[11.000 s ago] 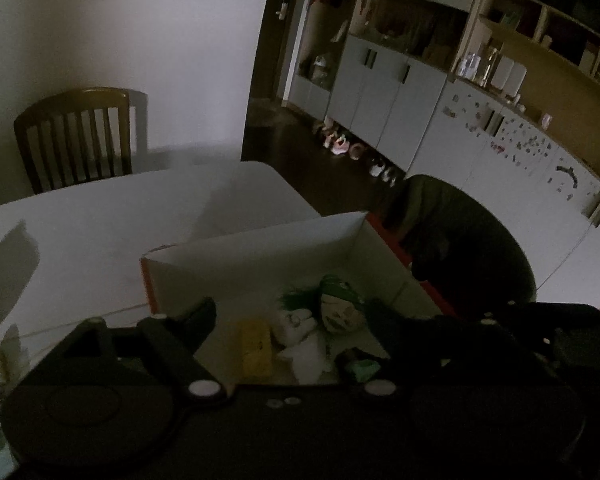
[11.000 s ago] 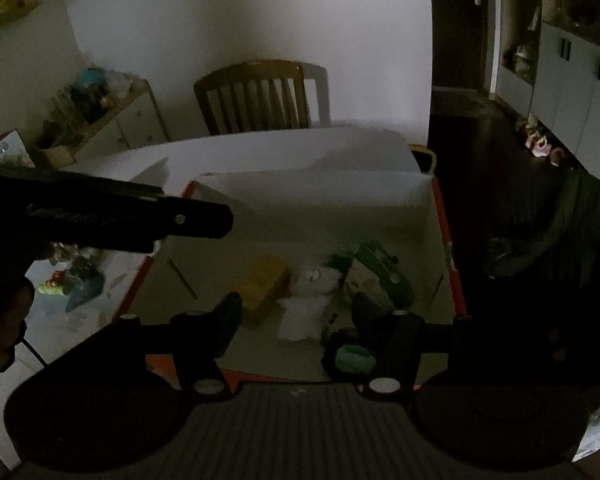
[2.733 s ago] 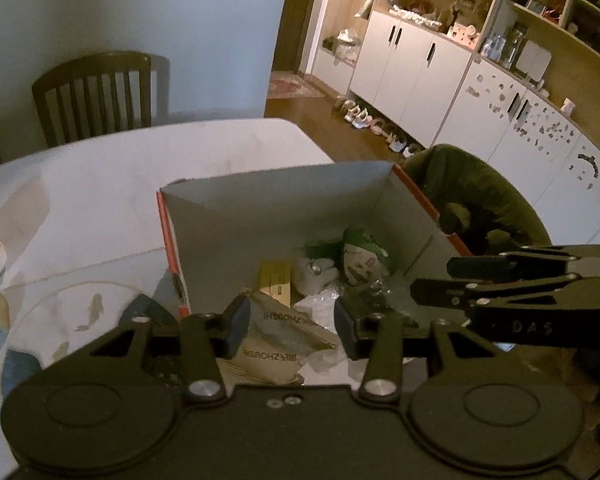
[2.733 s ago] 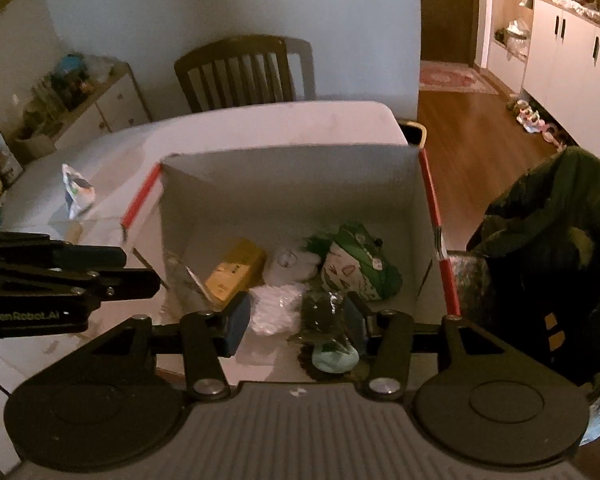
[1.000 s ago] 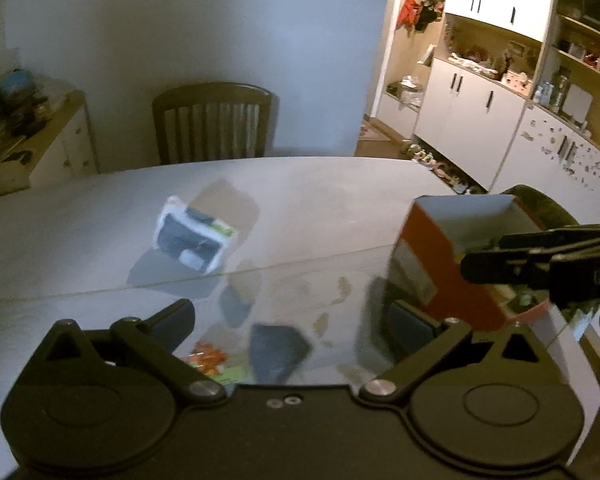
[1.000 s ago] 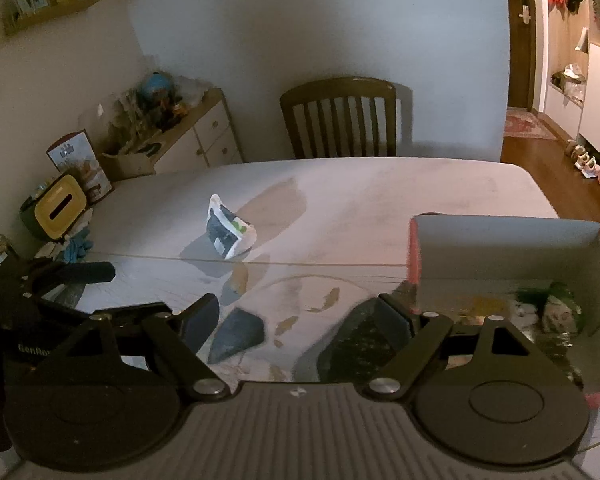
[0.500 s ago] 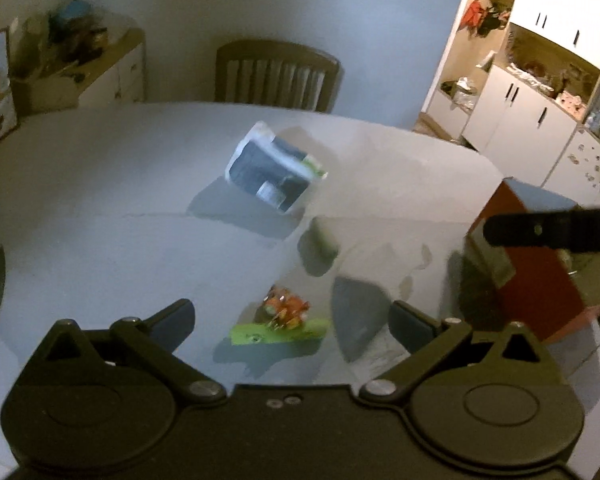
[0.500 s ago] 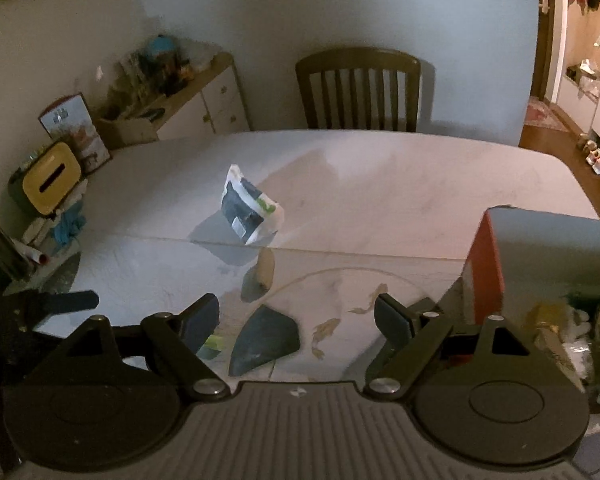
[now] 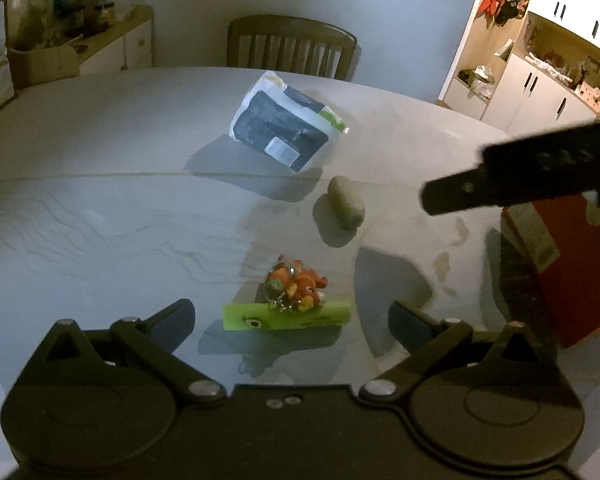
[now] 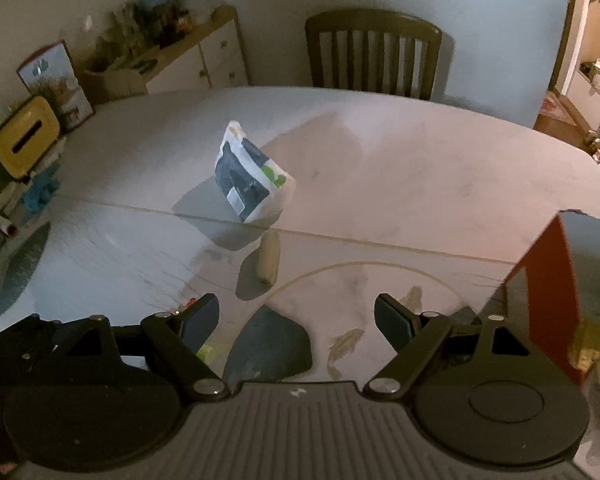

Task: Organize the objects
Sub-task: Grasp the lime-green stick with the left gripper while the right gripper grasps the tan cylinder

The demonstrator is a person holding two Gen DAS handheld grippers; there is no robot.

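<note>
Keychain toy (image 9: 297, 285) lies between open left tool (image 9: 290, 322), probably untouched.

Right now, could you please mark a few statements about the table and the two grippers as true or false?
1. The left gripper has its jaws open with nothing between them. True.
2. The small orange toy keychain lies inside the red-sided cardboard box. False: it lies on the table, against a bright green flat strip.
3. The white and dark blue plastic pouch is out on the table, not in the box. True.
4. The right gripper is shut on the beige cylindrical piece. False: its jaws are open and the piece lies on the table beyond them.
5. The wooden slat-back chair stands at the far side of the table. True.
</note>
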